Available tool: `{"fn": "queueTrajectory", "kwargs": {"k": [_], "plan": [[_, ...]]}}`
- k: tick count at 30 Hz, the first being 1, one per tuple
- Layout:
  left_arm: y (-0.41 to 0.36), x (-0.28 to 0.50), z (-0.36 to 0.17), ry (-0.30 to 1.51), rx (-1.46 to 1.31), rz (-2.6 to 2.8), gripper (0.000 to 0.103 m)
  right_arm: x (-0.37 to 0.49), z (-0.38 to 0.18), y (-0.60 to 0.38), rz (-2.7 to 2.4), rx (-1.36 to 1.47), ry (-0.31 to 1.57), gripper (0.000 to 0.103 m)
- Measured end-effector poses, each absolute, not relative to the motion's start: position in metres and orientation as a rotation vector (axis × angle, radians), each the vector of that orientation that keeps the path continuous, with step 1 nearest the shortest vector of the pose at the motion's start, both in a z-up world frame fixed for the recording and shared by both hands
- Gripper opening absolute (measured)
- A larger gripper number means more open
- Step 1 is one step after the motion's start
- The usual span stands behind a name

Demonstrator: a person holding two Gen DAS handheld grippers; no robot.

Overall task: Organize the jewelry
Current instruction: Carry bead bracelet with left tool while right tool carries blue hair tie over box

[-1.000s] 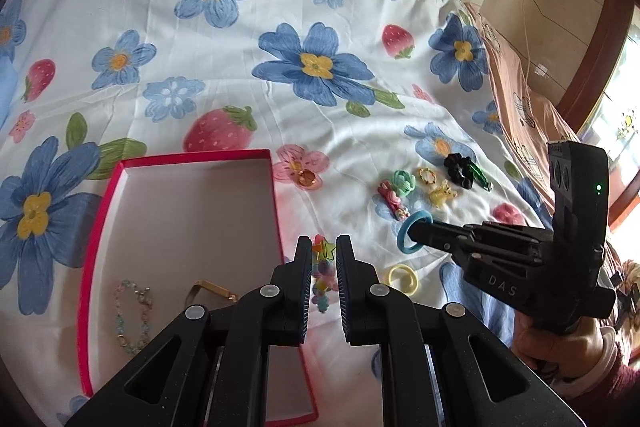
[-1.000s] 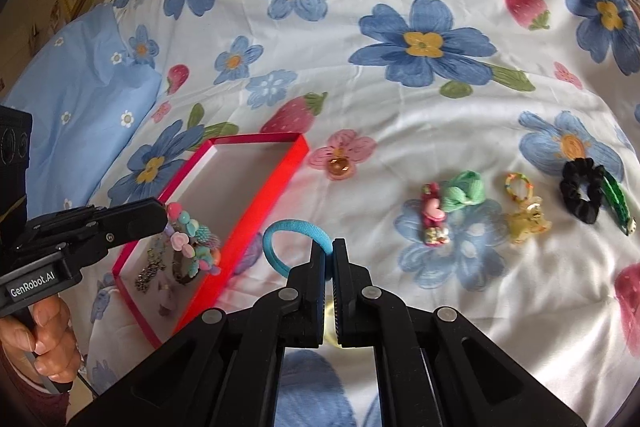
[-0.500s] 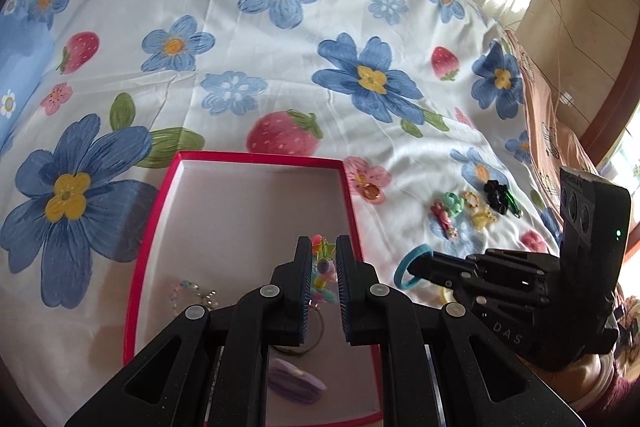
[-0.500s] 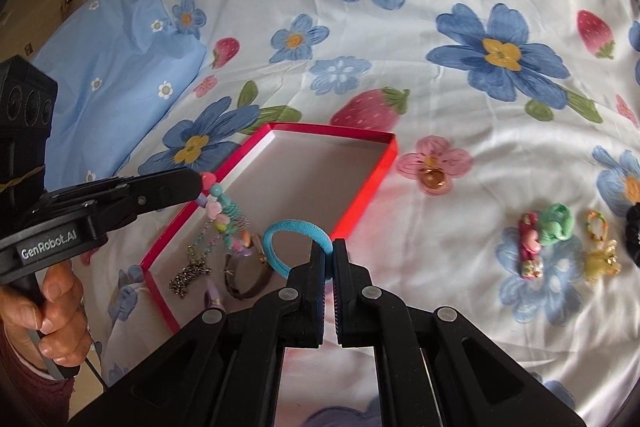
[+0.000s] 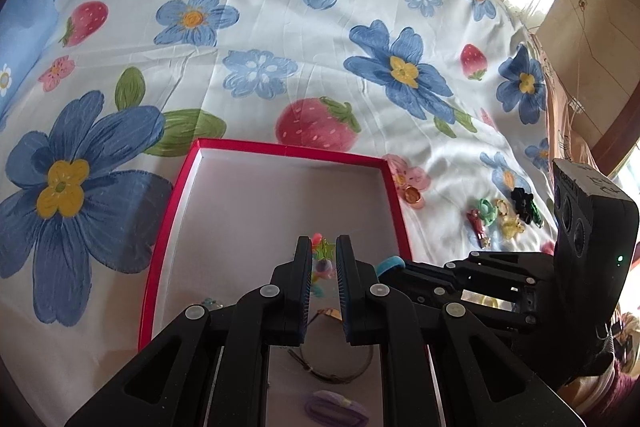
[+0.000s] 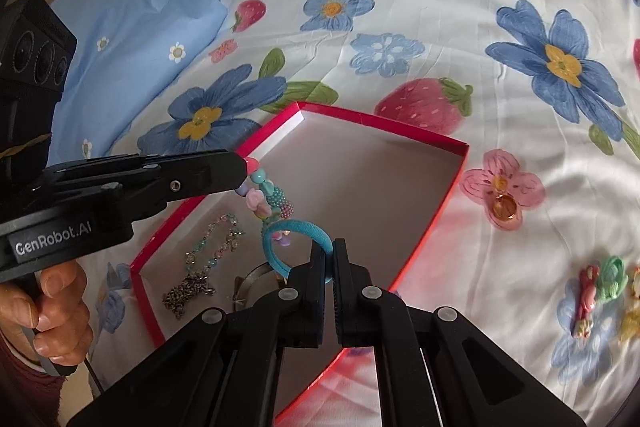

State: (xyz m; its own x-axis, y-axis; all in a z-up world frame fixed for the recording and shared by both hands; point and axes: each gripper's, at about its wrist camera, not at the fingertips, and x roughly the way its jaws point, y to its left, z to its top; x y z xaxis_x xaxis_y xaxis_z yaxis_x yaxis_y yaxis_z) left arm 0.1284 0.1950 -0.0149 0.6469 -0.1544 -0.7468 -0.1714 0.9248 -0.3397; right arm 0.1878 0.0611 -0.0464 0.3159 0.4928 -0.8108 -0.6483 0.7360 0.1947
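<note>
A red box (image 5: 280, 147) with a white inside lies on the flowered bedsheet. My left gripper (image 5: 323, 251) hangs over it, shut on a pastel beaded bracelet (image 5: 323, 261). In the right wrist view the bracelet (image 6: 268, 199) dangles from the left gripper (image 6: 242, 169) above the box (image 6: 380, 117). Beside it my right gripper (image 6: 330, 255) is shut on a blue hair tie (image 6: 292, 227), also over the box. The right gripper (image 5: 400, 267) with the hair tie (image 5: 390, 263) shows at the box's right rim in the left wrist view.
Inside the box lie a beaded chain (image 6: 216, 239), a dark metal chain (image 6: 188, 291), a bangle (image 5: 332, 367) and a purple clip (image 5: 336, 413). On the sheet to the right sit an amber ring (image 6: 504, 209) and several hair pieces (image 5: 504, 215). A blue pillow (image 6: 132, 19) lies at the left.
Both grippers have travelled left from the loose pieces on the sheet to above the box and sunk a little, each keeping its hold. The box now fills more of both views.
</note>
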Motion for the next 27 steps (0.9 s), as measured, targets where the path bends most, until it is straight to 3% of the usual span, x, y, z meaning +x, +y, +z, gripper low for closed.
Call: {"fn": "queueTrajectory", "kwargs": {"k": [15, 27], "plan": [[0.235, 0.136, -0.066, 0.944, -0.493, 0.135, 0.011, 0.207, -0.085, 0.100, 0.742, -0.411, 1.086, 0.004], [0.240, 0.136, -0.083, 0.968, -0.500, 0.189, 0.011, 0.209, -0.088, 0.104, 0.746, -0.408, 1.085, 0.007]]}}
